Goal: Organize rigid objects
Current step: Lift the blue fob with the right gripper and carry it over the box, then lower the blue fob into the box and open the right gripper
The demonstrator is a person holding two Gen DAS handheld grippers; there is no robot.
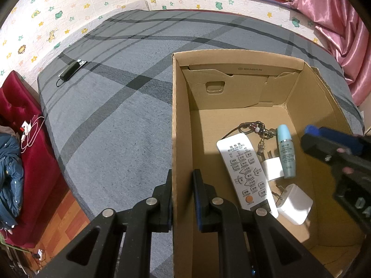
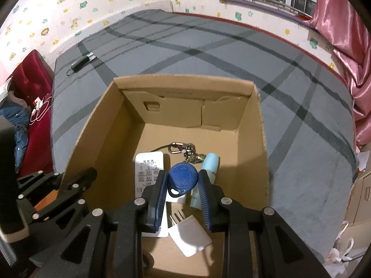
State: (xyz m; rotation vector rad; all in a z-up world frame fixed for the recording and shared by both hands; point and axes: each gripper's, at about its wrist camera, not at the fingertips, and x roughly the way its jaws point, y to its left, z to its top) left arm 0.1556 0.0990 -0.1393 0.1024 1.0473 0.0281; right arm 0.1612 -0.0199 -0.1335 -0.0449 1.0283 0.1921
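An open cardboard box (image 1: 180, 120) (image 2: 260, 125) stands on a grey striped bed. Inside lie a white remote (image 1: 243, 169) (image 2: 148, 162), a keychain with carabiner (image 1: 252, 128) (image 2: 183, 149), a pale blue bottle (image 1: 286, 155) (image 2: 209, 162) and two white plug adapters (image 1: 295, 205) (image 2: 190, 236). My left gripper (image 1: 183, 185) is shut on the box's left wall. My right gripper (image 2: 183, 180) is shut on a blue key fob (image 2: 182, 177) and holds it above the box's contents; it also shows in the left wrist view (image 1: 308, 136).
A black power bank with a cable (image 1: 69, 70) (image 2: 81, 63) lies at the bed's far left corner. A red sofa (image 1: 23, 139) with a blue jacket and white cables stands left of the bed. Pink curtains (image 1: 343, 23) hang at the right.
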